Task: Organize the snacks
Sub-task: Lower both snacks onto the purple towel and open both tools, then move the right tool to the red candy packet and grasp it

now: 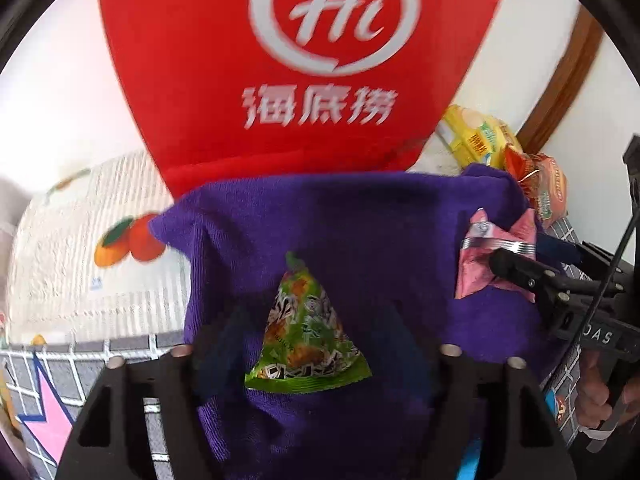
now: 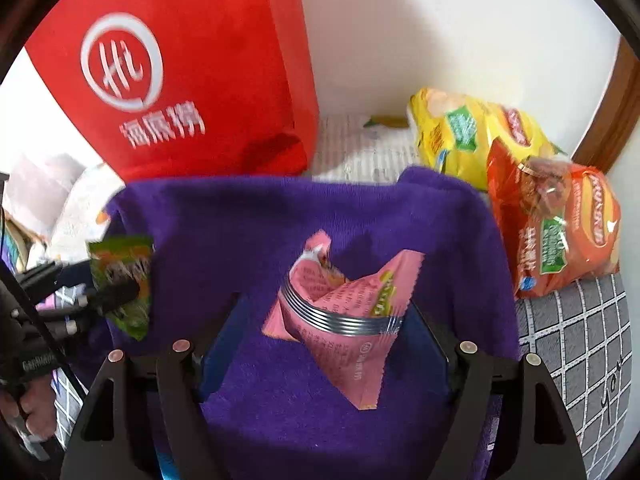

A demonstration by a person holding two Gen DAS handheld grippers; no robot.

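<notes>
A purple towel [image 1: 360, 220] [image 2: 260, 220] lies spread in front of me. On it rests a green triangular snack packet [image 1: 308, 328], between the fingers of my left gripper [image 1: 312, 312]; the jaws stand apart from its sides, open. A pink triangular packet [image 2: 344, 312] with a silver seal lies on the towel between the fingers of my right gripper [image 2: 326, 304], also open and clear of it. From the left wrist, the right gripper [image 1: 516, 270] shows beside the pink packet [image 1: 480, 276]. From the right wrist, the left gripper [image 2: 116, 292] shows at the green packet [image 2: 124, 280].
A tall red bag [image 1: 280, 60] [image 2: 180, 80] with a white logo stands behind the towel. A yellow chip bag [image 2: 460, 132] and an orange one [image 2: 560, 232] lie at the right by the wall. A grey checked mat [image 2: 568, 340] and a white orange-print cloth [image 1: 100, 260] lie underneath.
</notes>
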